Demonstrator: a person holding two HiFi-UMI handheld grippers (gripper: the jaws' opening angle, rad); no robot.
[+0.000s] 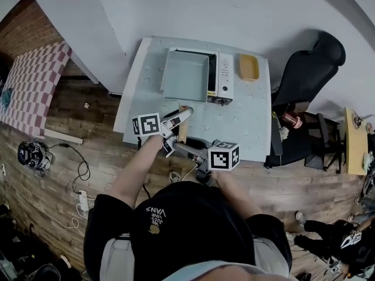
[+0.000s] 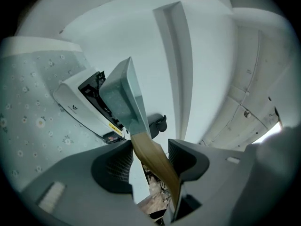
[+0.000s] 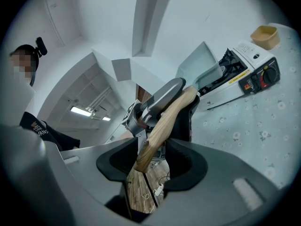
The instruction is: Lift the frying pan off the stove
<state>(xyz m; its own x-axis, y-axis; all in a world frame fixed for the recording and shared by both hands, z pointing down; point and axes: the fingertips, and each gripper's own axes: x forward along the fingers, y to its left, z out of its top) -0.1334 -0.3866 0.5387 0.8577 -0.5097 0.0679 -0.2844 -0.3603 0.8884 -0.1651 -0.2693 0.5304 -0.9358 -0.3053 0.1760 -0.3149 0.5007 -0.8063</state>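
Note:
A square, pale grey-green frying pan (image 1: 184,75) hangs just above the white stove (image 1: 222,78), and the dark burner shows under it in the right gripper view. Its wooden handle (image 1: 183,132) points toward me. My left gripper (image 1: 179,119) is shut on the handle's middle; in the left gripper view the handle (image 2: 153,161) crosses between the pads and the pan (image 2: 120,98) is seen edge-on. My right gripper (image 1: 176,147) is shut on the handle's near end (image 3: 162,121), just behind the left gripper's grey finger (image 3: 162,95).
The stove stands on a flower-patterned table (image 1: 246,127), its knobs (image 3: 263,76) facing right. A yellow bowl (image 1: 248,67) sits beyond the stove. A black chair (image 1: 304,75) stands right of the table. A person in dark clothes (image 3: 33,121) is off to the side.

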